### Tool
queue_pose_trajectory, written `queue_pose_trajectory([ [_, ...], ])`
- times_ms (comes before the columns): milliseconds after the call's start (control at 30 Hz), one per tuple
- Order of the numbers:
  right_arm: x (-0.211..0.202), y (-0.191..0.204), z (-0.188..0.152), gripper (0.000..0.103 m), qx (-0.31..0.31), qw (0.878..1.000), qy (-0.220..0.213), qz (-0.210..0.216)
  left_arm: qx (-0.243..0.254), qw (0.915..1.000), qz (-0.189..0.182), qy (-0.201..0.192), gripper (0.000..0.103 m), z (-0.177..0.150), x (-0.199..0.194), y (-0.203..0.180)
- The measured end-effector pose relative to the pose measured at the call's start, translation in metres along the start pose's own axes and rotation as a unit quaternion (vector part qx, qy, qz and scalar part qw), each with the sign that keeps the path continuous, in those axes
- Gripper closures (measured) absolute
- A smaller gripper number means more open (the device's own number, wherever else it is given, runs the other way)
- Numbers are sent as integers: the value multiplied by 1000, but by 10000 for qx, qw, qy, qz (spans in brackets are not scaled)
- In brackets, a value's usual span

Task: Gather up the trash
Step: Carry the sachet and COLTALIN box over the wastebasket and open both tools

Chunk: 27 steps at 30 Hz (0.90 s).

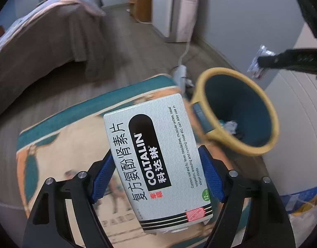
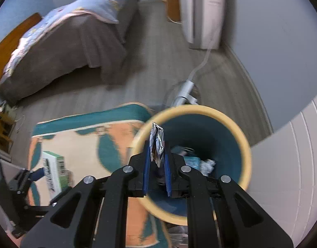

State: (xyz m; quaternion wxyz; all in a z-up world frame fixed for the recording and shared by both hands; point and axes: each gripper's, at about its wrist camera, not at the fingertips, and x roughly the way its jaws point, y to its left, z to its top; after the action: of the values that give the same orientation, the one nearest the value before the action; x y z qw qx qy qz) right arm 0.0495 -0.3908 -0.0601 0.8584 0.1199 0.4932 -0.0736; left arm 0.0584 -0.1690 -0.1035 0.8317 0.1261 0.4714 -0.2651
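My left gripper point(image 1: 156, 153) is shut on a white Coltalin medicine box point(image 1: 158, 161), its blue pads pressed on the box's two long sides, above the rug. To its right stands a teal bin with a yellow rim point(image 1: 202, 82). My right gripper point(image 2: 157, 148) is shut on a crumpled silver foil wrapper point(image 2: 157, 138) and hangs over the near left part of the bin's rim point(image 2: 199, 108). Several crumpled pieces point(image 2: 202, 163) lie at the bin's bottom. The right wrist view also shows the box point(image 2: 53, 169) in the left gripper point(image 2: 34, 175) at lower left.
A teal, orange and cream rug point(image 2: 86, 136) lies on the grey wood floor beside the bin. A bed with a brown skirt point(image 2: 75, 41) stands at the back left. A white power strip with cable point(image 2: 185, 91) lies behind the bin. A white appliance point(image 2: 202, 14) stands by the wall.
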Motion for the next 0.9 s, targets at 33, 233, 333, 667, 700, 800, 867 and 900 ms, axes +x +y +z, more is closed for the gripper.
queue_pose_trajectory([
  [33,4,-10,-1,91,81,9999,41,-47,42,9999,-102,13,24,6,3,-9],
  [233,34,-76,-11,91,772,9959,451,-155,475,9973,-556,1,24,43,19,-70],
  [333,44,-106,-17,91,1128,9918,562,-222,720,9955,-616,-41,24,59,29,-95],
  [667,66,-127,-20,91,1532,9860,647,115,837,9950,-542,24,18,80,59,-119],
  [700,68,-126,-19,90,1499,9865,648,123,831,9953,-486,22,16,78,60,-117],
  [800,74,-120,-16,76,1523,9856,675,273,870,9959,-251,-22,12,75,61,-113],
  [867,78,-115,-15,50,1526,9851,721,321,851,9963,-74,-125,11,71,56,-106],
  [900,78,-114,-14,43,1517,9853,703,350,804,9966,-72,-181,10,66,53,-100],
])
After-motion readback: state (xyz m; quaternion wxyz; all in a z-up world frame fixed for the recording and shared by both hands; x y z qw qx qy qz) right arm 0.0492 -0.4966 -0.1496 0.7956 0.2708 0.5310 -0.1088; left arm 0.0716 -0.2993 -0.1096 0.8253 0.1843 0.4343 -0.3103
